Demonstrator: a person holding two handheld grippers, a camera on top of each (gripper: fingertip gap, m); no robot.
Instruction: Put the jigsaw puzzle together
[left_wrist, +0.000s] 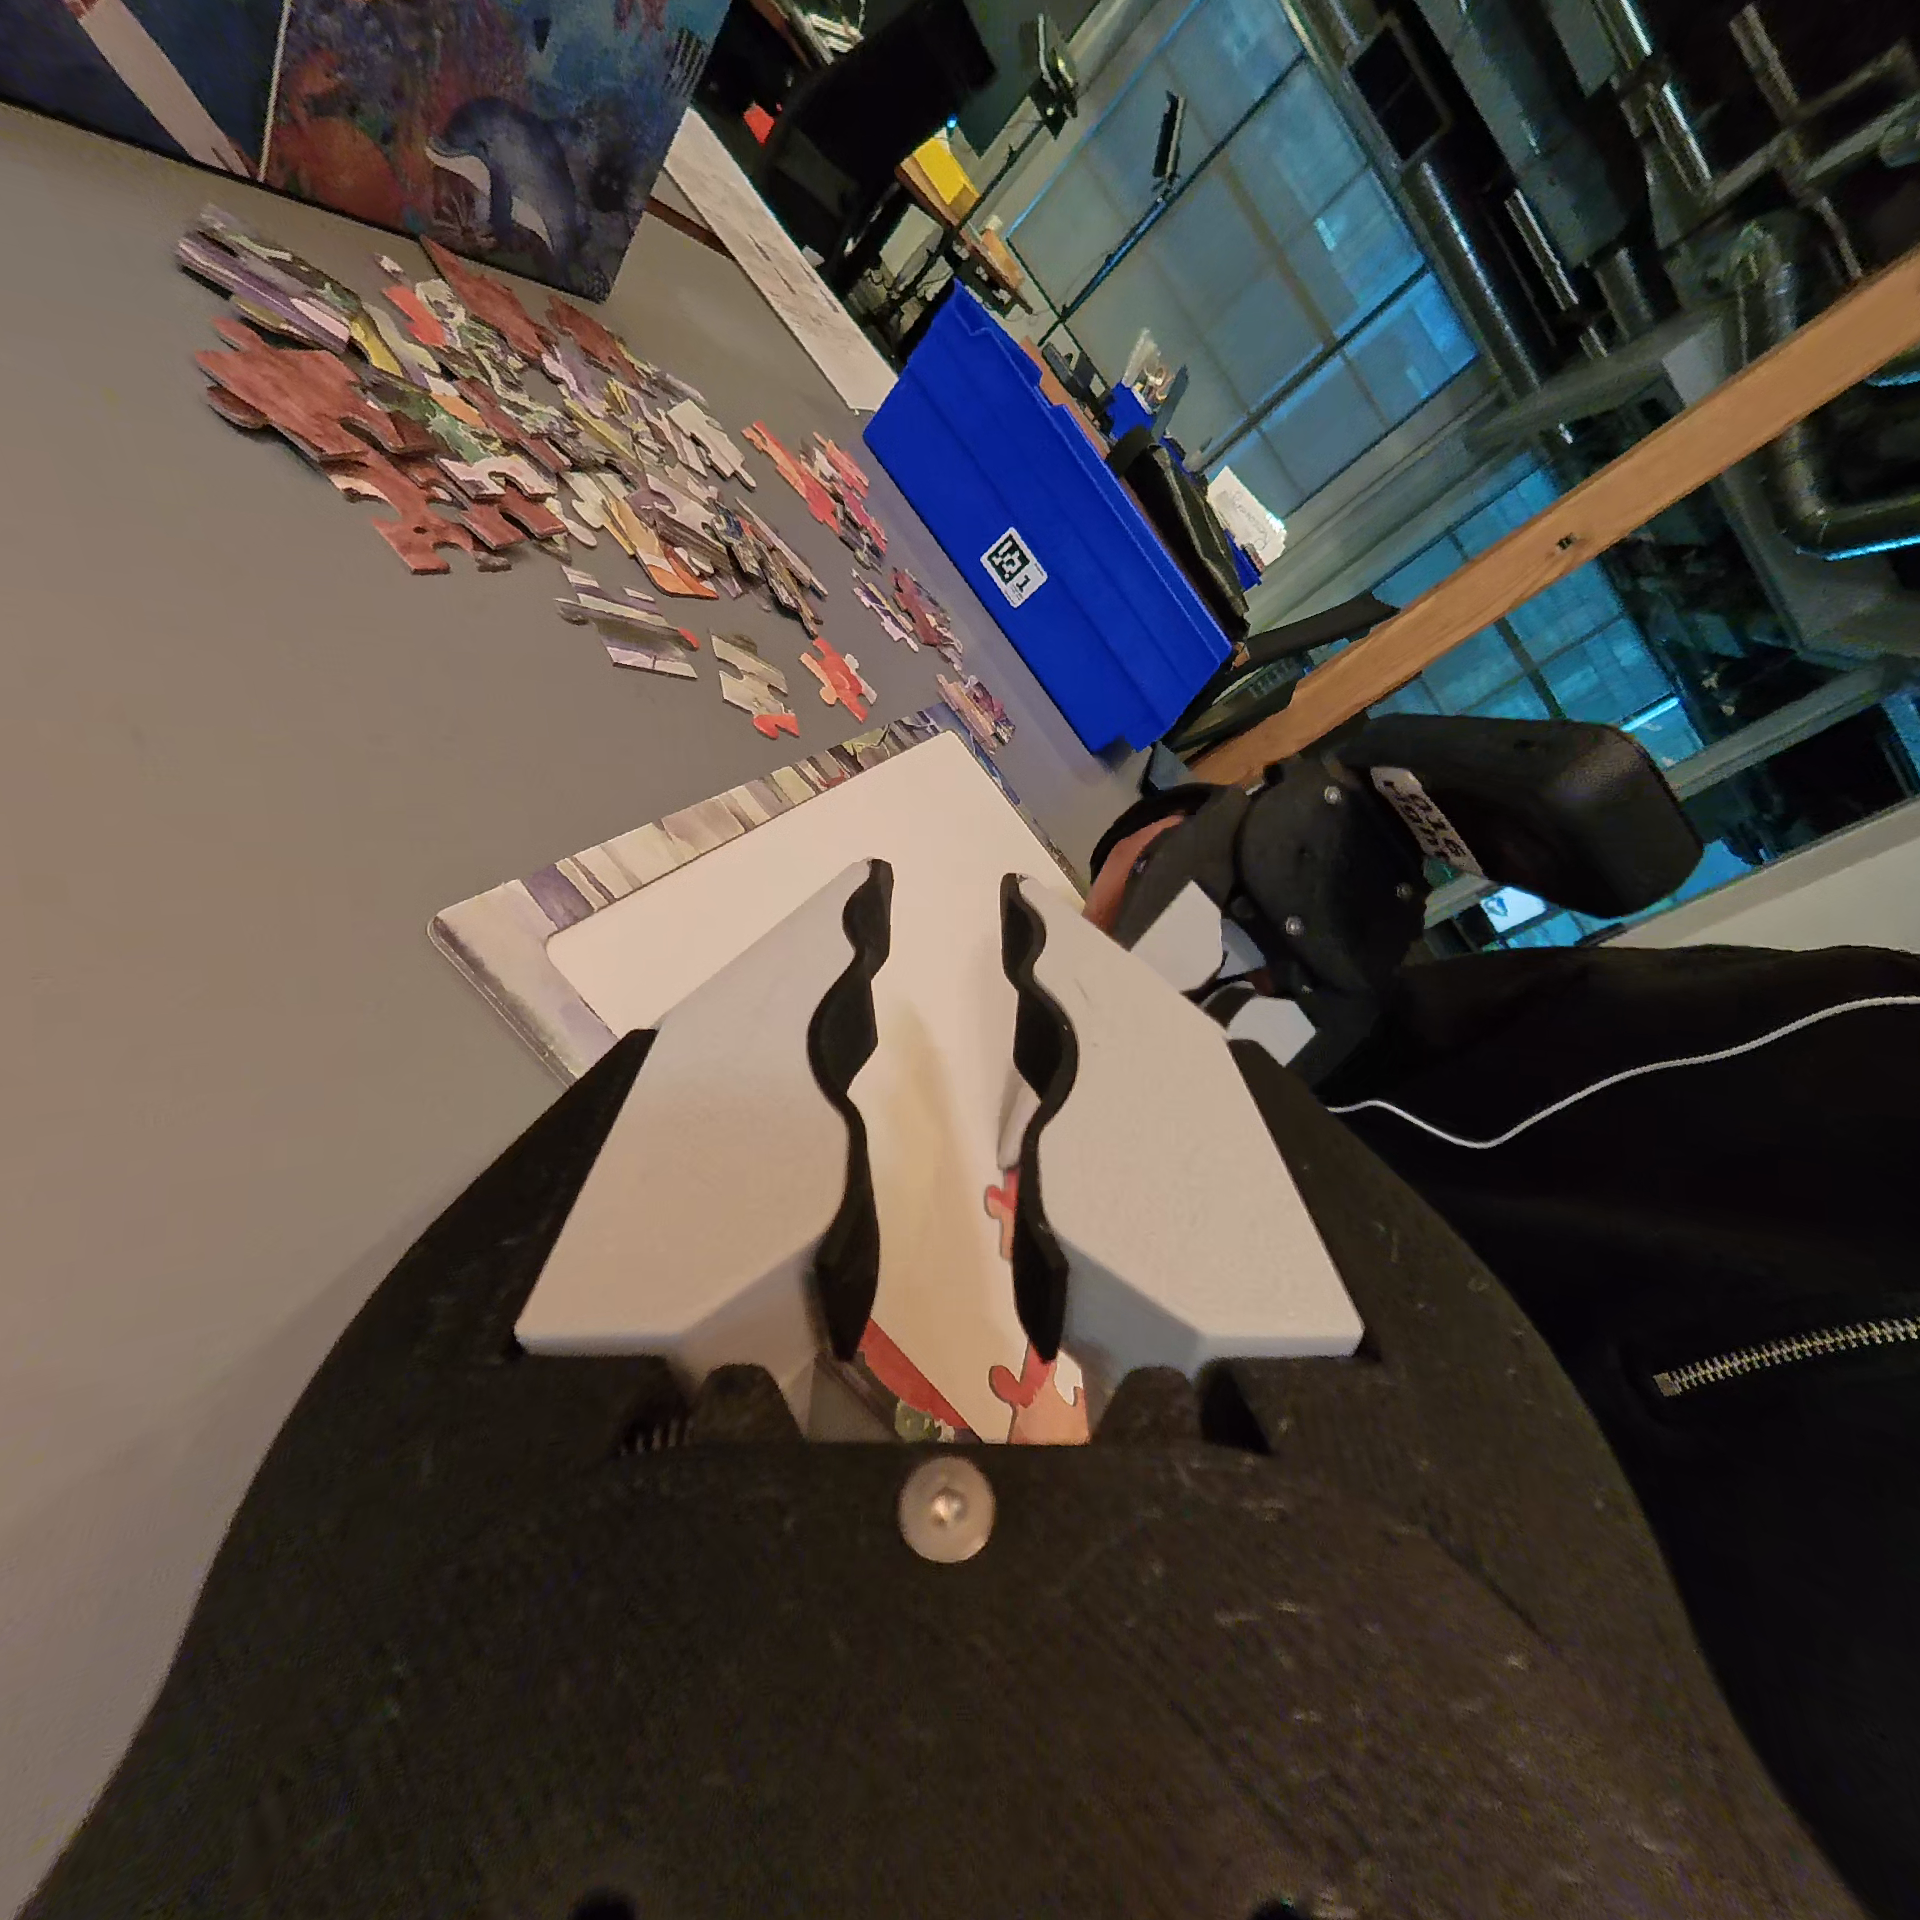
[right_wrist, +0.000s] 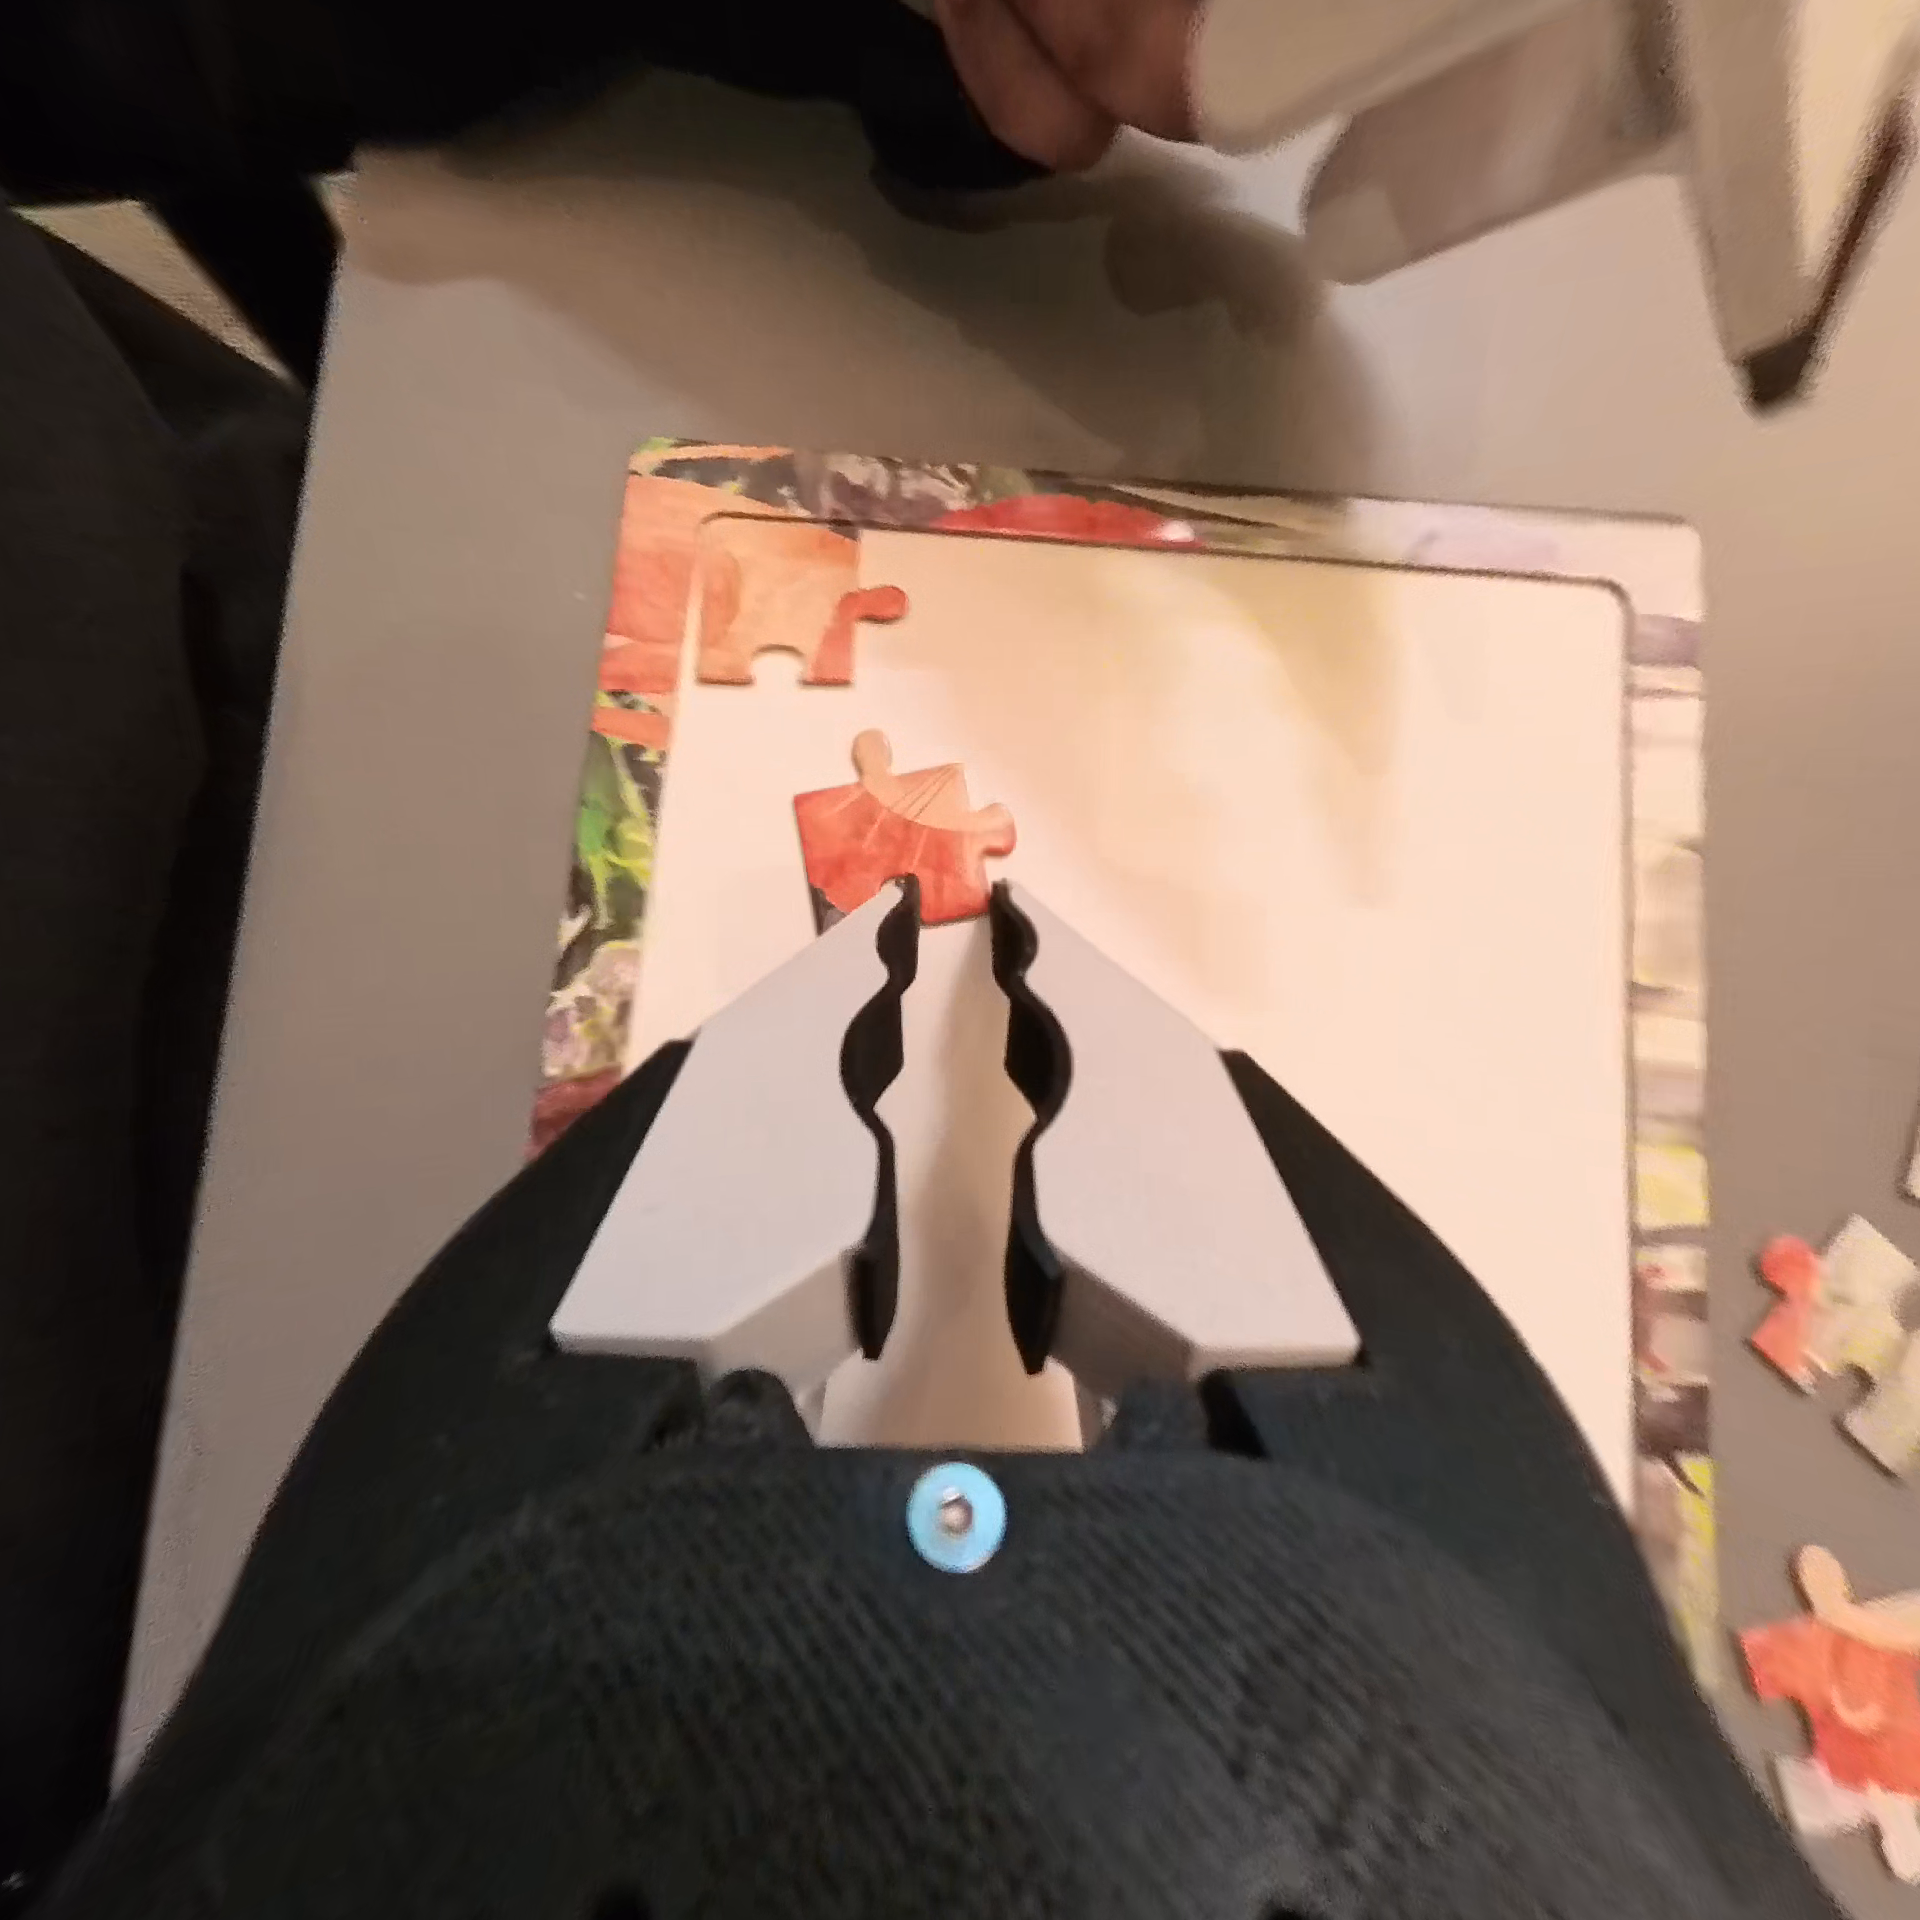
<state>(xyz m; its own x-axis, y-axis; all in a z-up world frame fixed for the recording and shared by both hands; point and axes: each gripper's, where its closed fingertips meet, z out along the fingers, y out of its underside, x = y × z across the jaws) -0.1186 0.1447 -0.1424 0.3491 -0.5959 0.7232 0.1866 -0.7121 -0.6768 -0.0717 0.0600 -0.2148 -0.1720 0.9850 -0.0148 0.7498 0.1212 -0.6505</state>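
The puzzle tray (right_wrist: 1662, 935) has a printed frame and a white inside, and it lies on the grey table. One orange piece (right_wrist: 779, 613) sits fitted in its far left corner. A second orange piece (right_wrist: 899, 831) lies face up on the white inside. My right gripper (right_wrist: 956, 891) has its jaws a narrow gap apart. Its tips are over the near edge of that piece, which reaches under the left finger. My left gripper (left_wrist: 945, 878) is open and empty above the tray (left_wrist: 727, 894). It shows blurred at the top right of the right wrist view.
A pile of loose pieces (left_wrist: 499, 436) lies beyond the tray, with the puzzle box (left_wrist: 468, 135) behind it. A blue bin (left_wrist: 1039, 540) stands at the table's far edge. Two loose pieces (right_wrist: 1849, 1340) (right_wrist: 1839, 1704) lie right of the tray. A black jacket (left_wrist: 1662, 1247) is on the right. Across from one pair of fingers to the other is roughly 12 cm. The left gripper is farther from the orange piece (right_wrist: 779, 613), some 15 cm, than the right, some 6 cm. The left camera catches it too, in the left wrist view (left_wrist: 1055, 1425).
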